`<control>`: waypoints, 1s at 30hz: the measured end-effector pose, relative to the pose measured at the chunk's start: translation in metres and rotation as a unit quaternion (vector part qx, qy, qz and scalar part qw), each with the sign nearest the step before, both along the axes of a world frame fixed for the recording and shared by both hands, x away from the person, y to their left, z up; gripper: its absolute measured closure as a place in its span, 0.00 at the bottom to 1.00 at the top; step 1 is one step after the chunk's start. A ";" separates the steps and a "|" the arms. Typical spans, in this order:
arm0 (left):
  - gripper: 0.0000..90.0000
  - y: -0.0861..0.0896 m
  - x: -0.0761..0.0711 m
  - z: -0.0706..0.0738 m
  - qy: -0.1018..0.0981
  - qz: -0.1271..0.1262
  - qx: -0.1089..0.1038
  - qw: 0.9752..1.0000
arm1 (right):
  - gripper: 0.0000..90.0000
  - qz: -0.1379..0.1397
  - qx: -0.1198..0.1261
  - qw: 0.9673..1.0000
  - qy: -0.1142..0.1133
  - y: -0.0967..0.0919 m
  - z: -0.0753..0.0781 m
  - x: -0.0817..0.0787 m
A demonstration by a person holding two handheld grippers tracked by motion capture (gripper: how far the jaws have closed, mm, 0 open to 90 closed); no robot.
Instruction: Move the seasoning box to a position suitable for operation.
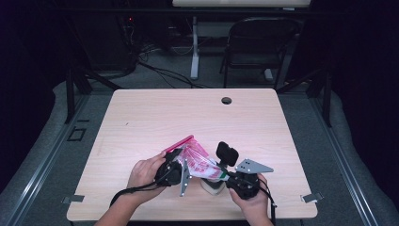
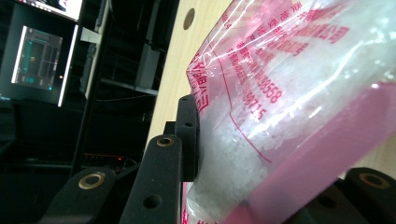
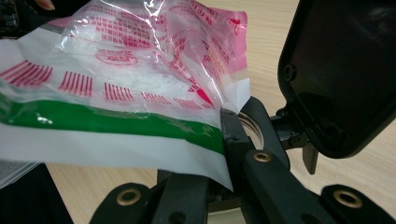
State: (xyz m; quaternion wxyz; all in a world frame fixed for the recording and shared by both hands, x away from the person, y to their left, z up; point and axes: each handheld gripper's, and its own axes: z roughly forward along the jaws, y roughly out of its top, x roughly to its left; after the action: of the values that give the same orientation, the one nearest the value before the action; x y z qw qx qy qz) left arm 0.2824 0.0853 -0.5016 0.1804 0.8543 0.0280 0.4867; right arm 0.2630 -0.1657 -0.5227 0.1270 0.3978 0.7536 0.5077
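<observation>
Bag (image 2: 289, 93) — red print, digits "38558".

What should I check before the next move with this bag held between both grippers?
1. Left gripper grips the clear bag with pink print: ok; in the left gripper view a jaw presses against the bag.
2. Right gripper grips the white packet with the green stripe: ok; its edge sits pinched in the shut jaws.
3. Bag off the table: ok; it hangs between the two grippers.
4. White grains contained: ok, none seen on the table.
5. Pink zip strip closed: cannot tell.
6. Room on the table to set it down: ok.
</observation>
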 end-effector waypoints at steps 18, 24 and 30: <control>0.85 0.008 0.008 -0.015 0.063 0.001 -0.049 0.997 | 1.00 0.003 -0.004 1.000 -0.004 0.002 0.002 0.002; 0.85 0.009 0.010 -0.017 0.076 0.002 -0.058 0.995 | 1.00 0.003 -0.003 1.000 -0.004 0.003 0.003 0.002; 0.85 0.011 0.013 -0.021 0.096 0.001 -0.076 0.992 | 1.00 0.003 -0.001 1.000 -0.006 0.004 0.004 0.003</control>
State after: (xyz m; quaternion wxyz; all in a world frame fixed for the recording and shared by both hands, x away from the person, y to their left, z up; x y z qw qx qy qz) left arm 0.2955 0.0967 -0.5228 0.2406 0.8810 0.0832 0.3987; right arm 0.2660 -0.1620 -0.5192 0.1301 0.3921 0.7548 0.5095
